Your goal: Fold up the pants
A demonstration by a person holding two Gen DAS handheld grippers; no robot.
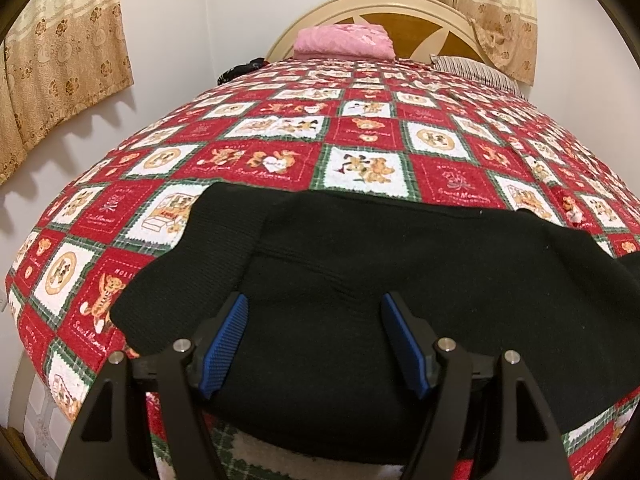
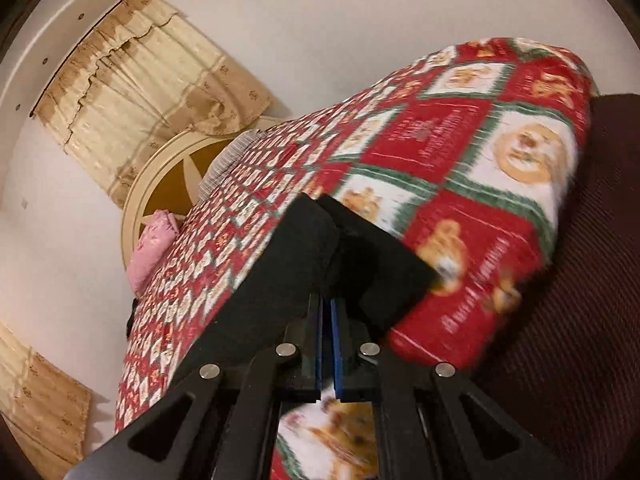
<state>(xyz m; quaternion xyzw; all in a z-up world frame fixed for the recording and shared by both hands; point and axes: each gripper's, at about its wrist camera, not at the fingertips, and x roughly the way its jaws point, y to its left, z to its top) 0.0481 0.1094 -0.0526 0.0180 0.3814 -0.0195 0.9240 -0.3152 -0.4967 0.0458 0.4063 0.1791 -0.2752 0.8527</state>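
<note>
- Both views are lit by warm, even indoor light; no lamp is visible in either frame.
- Left wrist view: sharp throughout. The curtain [image 1: 64, 60] at upper left casts a soft scalloped shadow on the wall [image 1: 240, 12] below it.
- The pants [image 1: 360, 264] render as near-uniform black; only faint ribbing is resolved.
- Right wrist view: tilted, with motion blur across the quilt [image 2: 460, 152], strongest at right of frame.
- Fisheye distortion bows the bed outward in both views; dark vignetting fills the corners.
- No strong glare; small highlights on the metal pivot pins.
</note>
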